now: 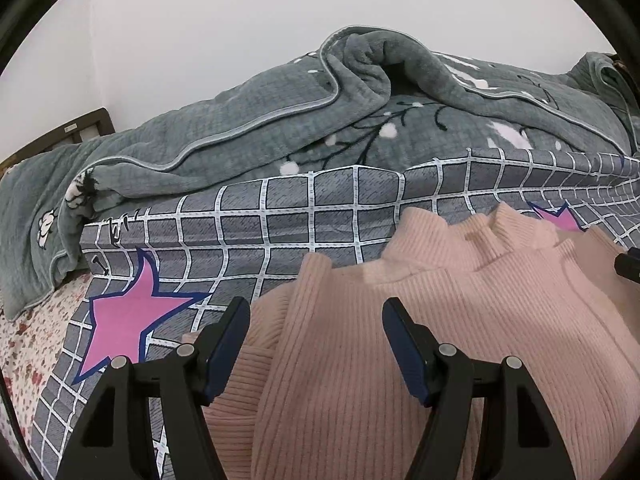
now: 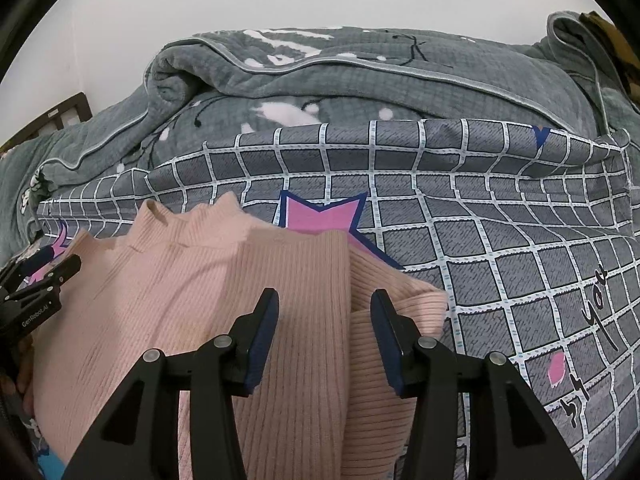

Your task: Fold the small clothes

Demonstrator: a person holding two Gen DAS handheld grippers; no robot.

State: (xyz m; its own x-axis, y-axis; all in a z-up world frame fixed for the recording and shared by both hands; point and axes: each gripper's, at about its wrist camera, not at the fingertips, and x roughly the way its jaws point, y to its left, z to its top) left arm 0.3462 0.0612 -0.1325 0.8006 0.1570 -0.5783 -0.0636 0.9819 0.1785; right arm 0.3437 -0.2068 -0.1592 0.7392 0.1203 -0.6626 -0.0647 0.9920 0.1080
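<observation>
One pink ribbed knit sweater [image 1: 420, 320] lies flat on the bed, collar toward the far side, on a grey quilt cover with a white grid and pink stars [image 1: 280, 220]. Two pairs of black tongs with dark blue pads work over it. The left tongs [image 1: 316, 344] stand apart above the sweater's left shoulder, with cloth under the gap but no pad pressing on it. The right tongs [image 2: 325, 336] stand apart too, straddling the long fold where the right sleeve meets the body, and grip nothing.

Pink stars on the quilt cover: two show in the left wrist view, the far one half covered by the collar. Behind lies one rumpled grey-green fleece blanket with pale piping and a white flower print [image 1: 240, 120], heaped along the white wall [image 1: 200, 20].

The sweater's hem is cut off at the bottom of both views (the tongs' arms cover much of it). A dark wooden bed frame [image 1: 80, 128] pokes out at the far left, mostly hidden. A floral sheet [image 1: 28, 340] shows at the left edge only. The knit is finely ribbed and soft, with a short scalloped stand-up collar.
</observation>
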